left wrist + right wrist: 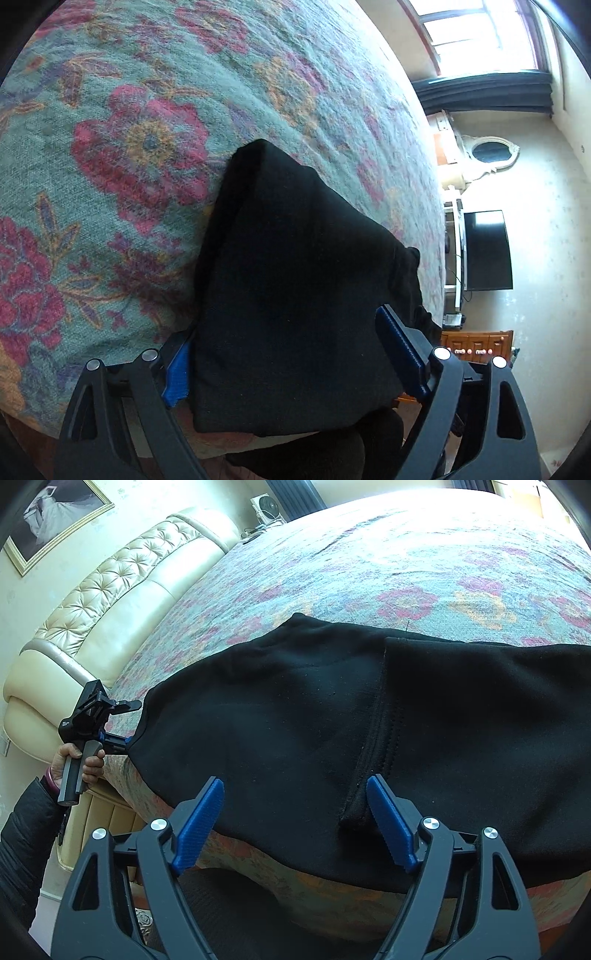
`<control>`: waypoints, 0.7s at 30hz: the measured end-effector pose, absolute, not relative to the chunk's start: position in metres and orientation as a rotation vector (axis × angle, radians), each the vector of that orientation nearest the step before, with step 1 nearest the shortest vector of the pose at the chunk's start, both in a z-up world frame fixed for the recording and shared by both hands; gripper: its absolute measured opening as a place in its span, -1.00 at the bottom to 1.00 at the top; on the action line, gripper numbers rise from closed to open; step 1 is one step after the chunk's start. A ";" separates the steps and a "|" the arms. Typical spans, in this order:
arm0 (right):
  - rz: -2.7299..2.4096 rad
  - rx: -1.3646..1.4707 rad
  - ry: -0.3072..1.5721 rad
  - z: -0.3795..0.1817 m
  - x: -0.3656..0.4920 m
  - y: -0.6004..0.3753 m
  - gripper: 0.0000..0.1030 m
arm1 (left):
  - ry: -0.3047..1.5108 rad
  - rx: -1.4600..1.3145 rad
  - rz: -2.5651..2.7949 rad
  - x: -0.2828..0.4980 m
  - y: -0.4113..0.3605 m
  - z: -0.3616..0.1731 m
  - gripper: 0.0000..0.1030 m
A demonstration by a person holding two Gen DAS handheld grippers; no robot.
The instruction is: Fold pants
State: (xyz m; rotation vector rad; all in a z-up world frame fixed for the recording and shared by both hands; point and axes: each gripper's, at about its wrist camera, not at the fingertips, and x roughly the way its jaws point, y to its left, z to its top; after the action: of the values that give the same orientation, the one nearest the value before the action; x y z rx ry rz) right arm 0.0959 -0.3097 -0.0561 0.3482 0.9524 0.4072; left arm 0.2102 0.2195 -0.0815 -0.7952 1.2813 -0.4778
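Black pants (295, 720) lie across the near edge of a bed with a floral cover (369, 572). In the left wrist view the pants (295, 277) fill the gap between the blue pads; the left gripper (288, 354) is open with one end of the pants between its jaws, not pinched. The left gripper also shows in the right wrist view (122, 734), at the pants' left end, held by a hand. The right gripper (295, 819) is open, its pads apart over the pants' near edge beside a folded seam (373, 738).
A tufted cream headboard (110, 602) runs along the bed's left side. A framed picture (55, 513) hangs above it. A dark TV (487, 251), a wooden dresser (476, 343) and a window (480, 33) stand beyond the bed. The bed edge drops off below the pants.
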 end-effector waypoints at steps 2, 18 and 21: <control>0.408 0.352 0.953 -0.057 0.096 -0.310 0.55 | 1.283 -0.691 -0.477 0.209 0.199 -0.080 0.45; 0.411 0.374 0.939 -0.053 0.096 -0.315 0.55 | 1.207 -0.627 -0.423 0.201 0.199 -0.056 -0.74; 0.411 0.373 0.930 -0.049 0.094 -0.317 0.55 | 1.170 -0.620 -0.452 0.201 0.190 -0.037 -0.74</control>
State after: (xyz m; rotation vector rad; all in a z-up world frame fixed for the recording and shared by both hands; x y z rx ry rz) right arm 0.0945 -0.3173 -0.0493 0.3735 0.9304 0.4105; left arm 0.2013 0.1902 -0.0375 -0.6201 1.1701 -0.4519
